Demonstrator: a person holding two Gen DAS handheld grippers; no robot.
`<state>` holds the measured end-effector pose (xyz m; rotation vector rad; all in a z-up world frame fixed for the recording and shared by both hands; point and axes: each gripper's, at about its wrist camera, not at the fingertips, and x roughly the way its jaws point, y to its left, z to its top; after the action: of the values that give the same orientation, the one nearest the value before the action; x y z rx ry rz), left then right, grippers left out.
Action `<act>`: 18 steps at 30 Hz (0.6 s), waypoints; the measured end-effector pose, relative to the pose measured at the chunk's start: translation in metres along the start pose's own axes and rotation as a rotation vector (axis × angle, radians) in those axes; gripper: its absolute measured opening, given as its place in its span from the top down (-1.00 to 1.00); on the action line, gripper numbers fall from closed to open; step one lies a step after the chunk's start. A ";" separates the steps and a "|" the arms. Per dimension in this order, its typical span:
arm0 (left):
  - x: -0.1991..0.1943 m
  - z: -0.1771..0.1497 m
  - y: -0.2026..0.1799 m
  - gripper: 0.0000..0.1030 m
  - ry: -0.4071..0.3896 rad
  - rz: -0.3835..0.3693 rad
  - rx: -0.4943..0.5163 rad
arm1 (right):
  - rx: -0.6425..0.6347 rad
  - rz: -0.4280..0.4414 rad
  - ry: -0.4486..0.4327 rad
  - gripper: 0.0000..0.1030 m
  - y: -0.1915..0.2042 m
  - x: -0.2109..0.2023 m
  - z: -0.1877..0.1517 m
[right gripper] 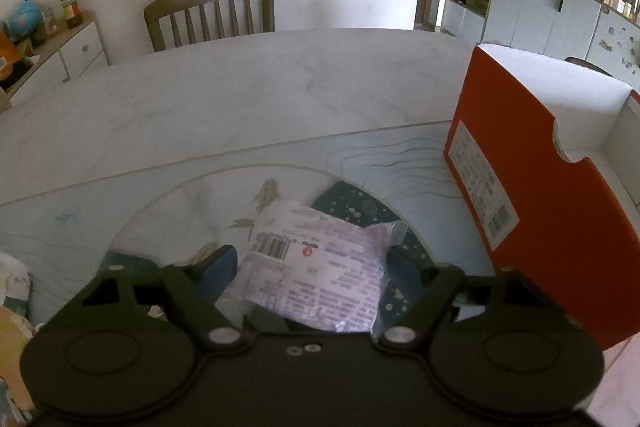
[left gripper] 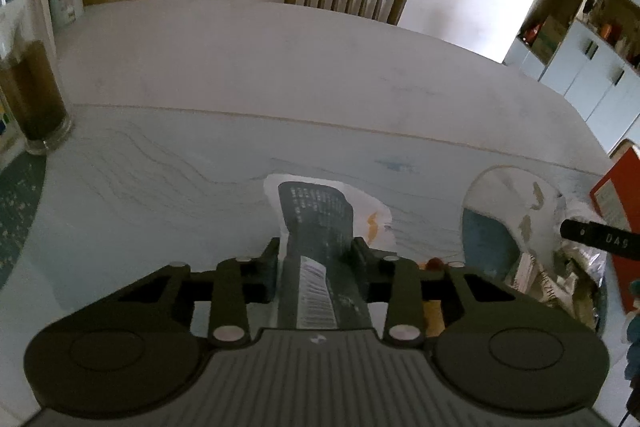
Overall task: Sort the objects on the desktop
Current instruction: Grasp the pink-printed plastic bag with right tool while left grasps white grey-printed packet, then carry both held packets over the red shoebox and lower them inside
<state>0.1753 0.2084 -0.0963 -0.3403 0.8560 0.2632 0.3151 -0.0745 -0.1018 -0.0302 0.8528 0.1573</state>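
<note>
The table [right gripper: 248, 83] ran pale and wide in front of me, with a wooden chair [right gripper: 212, 11] at its far side and a patterned mat [left gripper: 160, 155] covering the near part. The biggest thing close by was the open orange box [right gripper: 532, 163] standing at the right, its white inside facing up; I judged that to be where the packets belonged.

My right gripper [right gripper: 312, 259] had its fingers spread wide on either side of a pale purple packet [right gripper: 320, 267], which lay on the mat at the near middle, just left of the box. The fingers bracketed it loosely, and I could not tell whether either one touched the wrapper yet. To do this well I thought I should square the fingers across the packet's short width, press low enough to catch its body and not only the loose seal, then close slowly so the soft film would not slide out.

My left gripper [left gripper: 316, 259] was closed narrowly on a dark printed packet [left gripper: 316, 227], pinching it about midway with its far end sticking out over the mat. That grip looked firm, so I judged it only needed carrying right, clear of the other gripper's finger [left gripper: 592, 233] visible at that edge.
</note>
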 end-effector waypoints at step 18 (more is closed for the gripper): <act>-0.029 0.009 0.004 0.75 -0.054 -0.072 -0.033 | 0.020 0.000 -0.041 -0.20 -0.010 -0.035 0.007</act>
<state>0.1619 0.2131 -0.0694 -0.3921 0.7854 0.2192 0.2996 -0.0881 -0.0712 -0.0078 0.8137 0.1489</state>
